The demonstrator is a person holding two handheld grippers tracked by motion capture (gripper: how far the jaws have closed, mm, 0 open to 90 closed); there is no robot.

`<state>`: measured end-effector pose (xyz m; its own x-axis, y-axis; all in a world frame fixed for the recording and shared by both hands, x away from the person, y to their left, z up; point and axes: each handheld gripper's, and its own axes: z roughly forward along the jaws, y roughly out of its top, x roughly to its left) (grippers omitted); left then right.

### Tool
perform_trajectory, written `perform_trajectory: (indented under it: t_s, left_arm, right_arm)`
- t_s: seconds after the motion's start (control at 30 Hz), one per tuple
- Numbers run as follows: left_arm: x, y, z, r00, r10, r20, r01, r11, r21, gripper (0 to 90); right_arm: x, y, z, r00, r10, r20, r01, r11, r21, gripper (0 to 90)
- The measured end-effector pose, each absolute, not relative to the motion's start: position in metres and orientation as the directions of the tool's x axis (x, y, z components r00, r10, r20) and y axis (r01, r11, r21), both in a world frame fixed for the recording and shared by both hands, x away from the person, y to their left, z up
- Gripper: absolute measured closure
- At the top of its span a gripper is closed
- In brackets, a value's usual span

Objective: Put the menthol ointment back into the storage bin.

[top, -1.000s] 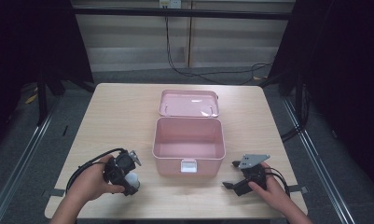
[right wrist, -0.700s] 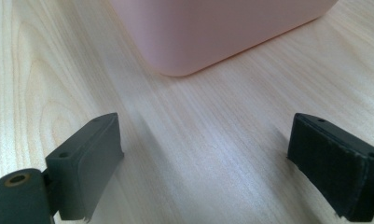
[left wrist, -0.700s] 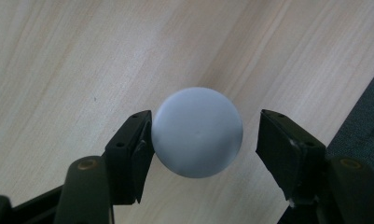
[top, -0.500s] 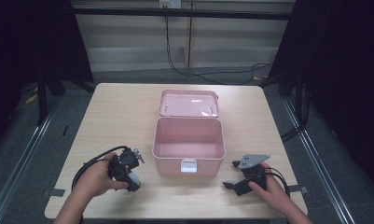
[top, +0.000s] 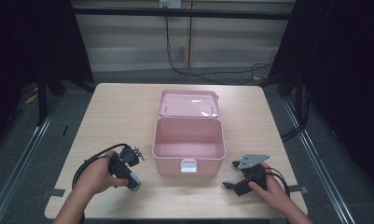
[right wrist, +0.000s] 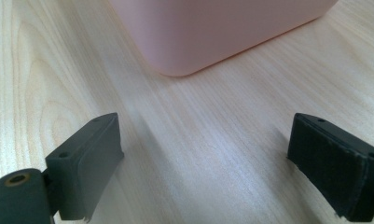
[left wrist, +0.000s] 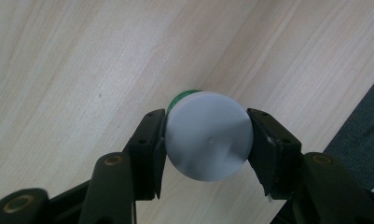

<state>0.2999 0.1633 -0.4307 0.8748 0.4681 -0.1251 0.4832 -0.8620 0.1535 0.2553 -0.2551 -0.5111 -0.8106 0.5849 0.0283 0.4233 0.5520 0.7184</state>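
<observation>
My left gripper [left wrist: 207, 144] clamps the white-capped bottle [left wrist: 208, 135] left of the open pink box [top: 188, 144] on the desk [top: 119, 112], right gripper [right wrist: 212, 168] wide open, empty; I'd lift high, clearing the rim.

I see a pale wooden table [top: 119, 112] standing on grey floor [top: 31, 140]. Black cables [top: 212, 74] trail across the floor beyond its far edge. Dark curtains [top: 31, 42] hang on both sides. A metal rail [top: 21, 158] runs along the table's left, and a strip of grey tape [top: 54, 192] sits at the table's near left corner.
</observation>
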Motion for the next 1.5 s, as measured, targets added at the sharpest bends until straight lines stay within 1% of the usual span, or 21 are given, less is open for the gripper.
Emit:
perform_trajectory:
  t_s: [0.23, 0.43, 0.6, 0.87, 0.97, 1.1, 1.23, 1.5]
  left_arm:
    - [0.300, 0.161, -0.428, 0.865, 0.486, -0.128, 0.499, -0.859, 0.111, 50.0]
    - [0.301, 0.162, -0.416, 0.855, 0.498, -0.142, 0.514, -0.850, 0.113, 50.1]
    - [0.304, 0.165, -0.400, 0.850, 0.508, -0.139, 0.523, -0.846, 0.102, 50.1]
    - [0.313, 0.166, -0.374, 0.819, 0.554, -0.149, 0.570, -0.815, 0.102, 50.2]
    - [0.317, 0.164, -0.366, 0.823, 0.551, -0.142, 0.565, -0.819, 0.098, 50.2]
    - [0.322, 0.161, -0.357, 0.813, 0.562, -0.156, 0.579, -0.809, 0.101, 50.2]
    - [0.327, 0.158, -0.349, 0.813, 0.564, -0.145, 0.579, -0.810, 0.093, 50.2]
    - [0.339, 0.154, -0.332, 0.808, 0.572, -0.141, 0.587, -0.803, 0.108, 50.2]
  right_arm:
    - [0.255, -0.255, -0.511, -0.810, 0.585, 0.028, 0.424, 0.552, 0.718, 9.4]
    - [0.255, -0.255, -0.511, -0.811, 0.585, 0.028, 0.423, 0.552, 0.719, 9.4]
    - [0.255, -0.255, -0.511, -0.811, 0.585, 0.029, 0.424, 0.552, 0.718, 9.4]
    - [0.255, -0.255, -0.511, -0.809, 0.587, 0.030, 0.425, 0.550, 0.719, 9.4]
    - [0.255, -0.255, -0.511, -0.810, 0.586, 0.028, 0.423, 0.550, 0.720, 9.4]
    - [0.255, -0.255, -0.511, -0.810, 0.586, 0.028, 0.423, 0.550, 0.720, 9.4]
    - [0.255, -0.255, -0.511, -0.810, 0.586, 0.028, 0.423, 0.550, 0.720, 9.4]
    - [0.255, -0.255, -0.511, -0.810, 0.585, 0.028, 0.423, 0.550, 0.720, 9.4]
